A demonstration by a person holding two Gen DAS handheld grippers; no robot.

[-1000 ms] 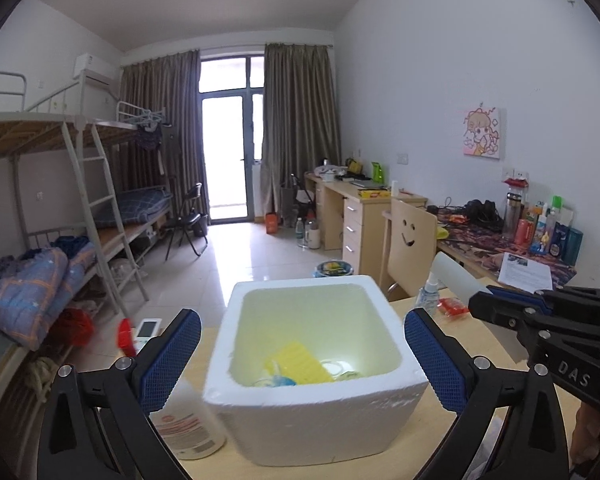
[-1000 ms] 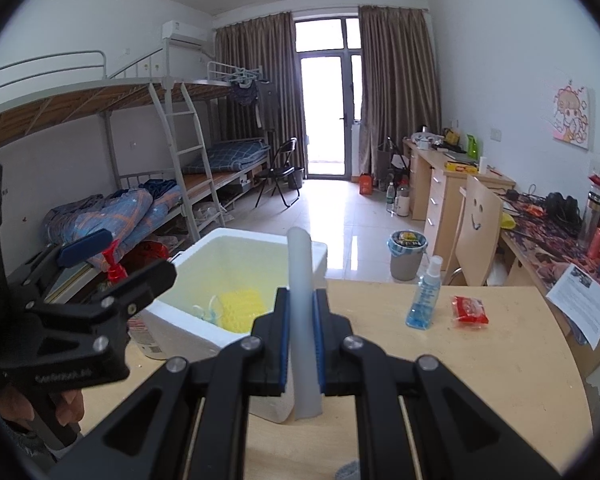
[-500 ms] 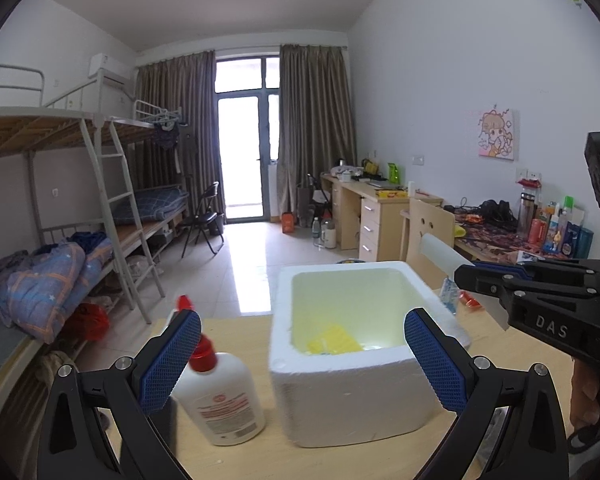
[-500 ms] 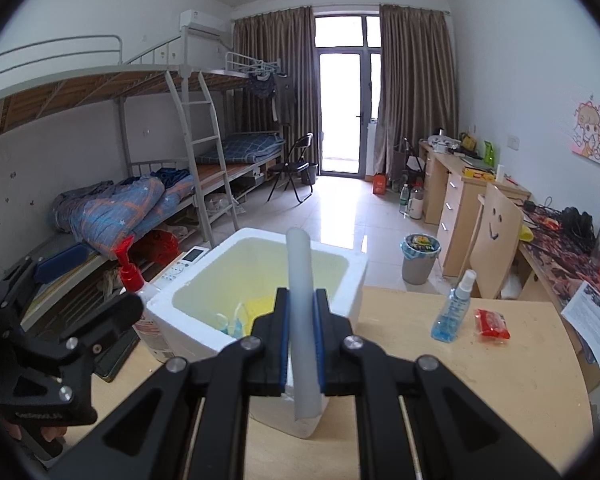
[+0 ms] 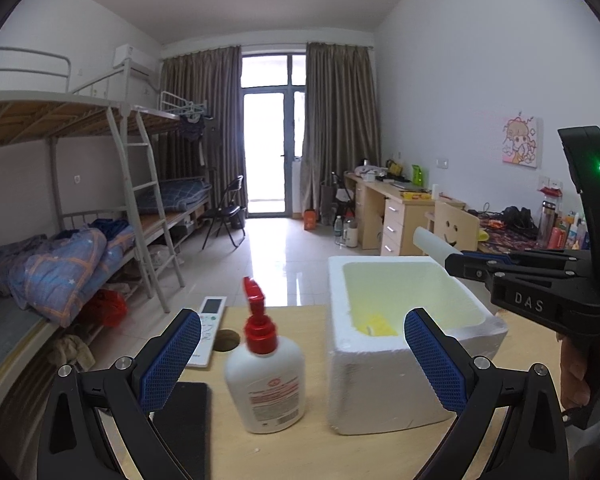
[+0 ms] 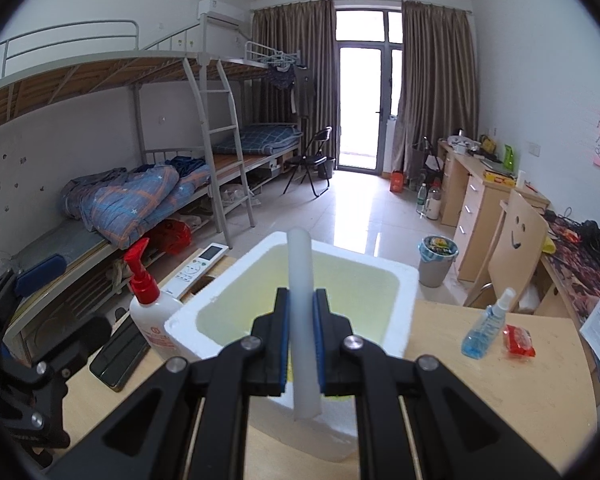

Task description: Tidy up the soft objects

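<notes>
A white foam box (image 5: 400, 344) stands on the wooden table; it also shows in the right wrist view (image 6: 300, 304). A yellow soft item (image 5: 376, 325) lies inside it. My right gripper (image 6: 300, 312) is shut on a white foam tube (image 6: 302, 320) and holds it over the box; the tube's end (image 5: 430, 242) and the right gripper (image 5: 540, 280) show above the box's far right rim in the left wrist view. My left gripper (image 5: 300, 356) is open and empty, to the left of the box, with a white pump bottle (image 5: 266, 376) between its fingers' line of sight.
The pump bottle with a red top (image 6: 148, 312), a white remote (image 5: 210, 328), a black phone (image 6: 120, 354) and a table hole (image 5: 226, 338) sit left of the box. A blue spray bottle (image 6: 486, 328) and a red packet (image 6: 520, 340) sit on the right.
My left gripper has swung left and back, so the box now sits to the right and the pump bottle is central. My right gripper has carried the tube forward over the box.
</notes>
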